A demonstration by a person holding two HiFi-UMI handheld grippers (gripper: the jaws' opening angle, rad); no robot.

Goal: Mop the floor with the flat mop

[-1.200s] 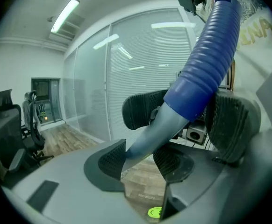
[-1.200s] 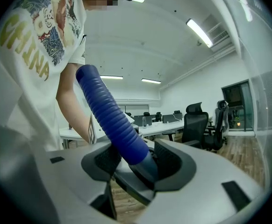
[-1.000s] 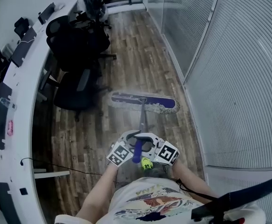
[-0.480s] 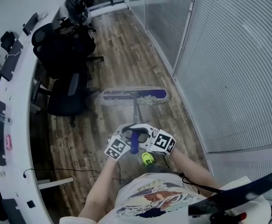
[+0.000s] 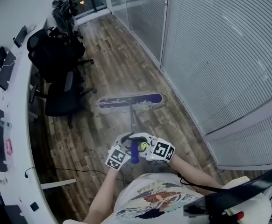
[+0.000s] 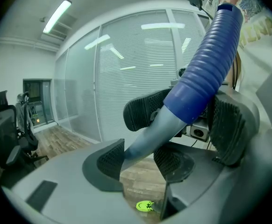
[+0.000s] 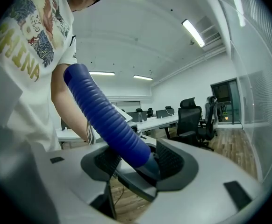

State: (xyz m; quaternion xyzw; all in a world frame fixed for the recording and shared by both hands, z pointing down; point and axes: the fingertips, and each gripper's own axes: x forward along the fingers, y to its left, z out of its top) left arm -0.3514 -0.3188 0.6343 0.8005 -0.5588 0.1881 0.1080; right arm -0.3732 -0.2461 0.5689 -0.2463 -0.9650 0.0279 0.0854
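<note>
The step in hand looks like a mopping stroke down the aisle between the curved counter [image 5: 14,125] with its office chairs [image 5: 56,94] on the left and the glass wall [image 5: 211,55] on the right. The mop head [image 5: 130,101] sits crosswise on the wood floor [image 5: 122,64] ahead of the person. It seems to lie flat, though its fringe is too blurred to be sure.

The left gripper [image 6: 140,160] has its fingers [image 6: 109,158] closed on the grey shaft [image 6: 147,139], just below where the blue grip [image 6: 206,64] begins. The shaft runs between the two pads and touches both.

The right gripper [image 7: 138,160] sits just above it on the same handle. Its fingers [image 7: 172,158] pinch the lower end of the blue grip, which rises up and back toward the person's chest. In the head view both grippers meet close together at the top of the handle, well apart from the mop head.

The next move probably calls for a steady push or pull along the boards. Both pinches should stay firm so the head does not twist, and the head should steer clear of the chair legs and the wall's base.
</note>
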